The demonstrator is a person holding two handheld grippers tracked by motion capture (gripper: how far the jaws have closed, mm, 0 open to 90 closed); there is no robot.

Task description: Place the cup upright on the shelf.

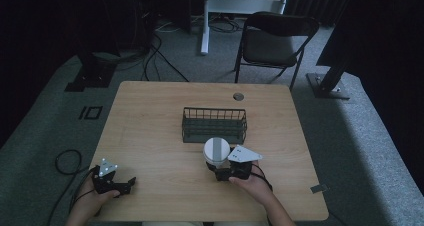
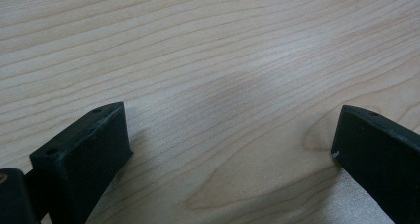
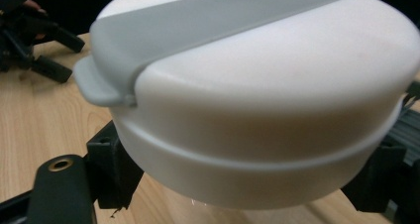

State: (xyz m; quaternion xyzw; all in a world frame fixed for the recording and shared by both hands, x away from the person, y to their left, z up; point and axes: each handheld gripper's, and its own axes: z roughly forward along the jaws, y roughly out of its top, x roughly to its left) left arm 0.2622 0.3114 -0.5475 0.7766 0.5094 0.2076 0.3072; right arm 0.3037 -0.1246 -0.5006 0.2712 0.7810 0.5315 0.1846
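Observation:
A white round container point(image 1: 216, 152) with a grey band across its lid stands just in front of the dark wire basket point(image 1: 215, 109) at the table's middle. My right gripper point(image 1: 219, 171) is shut on the white container. In the right gripper view the white container point(image 3: 257, 85) sits between the two black jaws, gripped low on its body by my right gripper point(image 3: 245, 182). I cannot tell whether its base touches the wood. My left gripper point(image 1: 126, 186) lies near the front left corner, open. In its own view my left gripper point(image 2: 230, 149) has its jaws wide apart over bare wood.
The wooden table point(image 1: 150, 131) has a round cable hole point(image 1: 238, 96) at the back. A black folding chair point(image 1: 272, 41) stands beyond the far edge. Cables lie on the grey carpet point(image 1: 67, 161) at the left. The other hand's gripper point(image 3: 34, 45) appears in the right gripper view.

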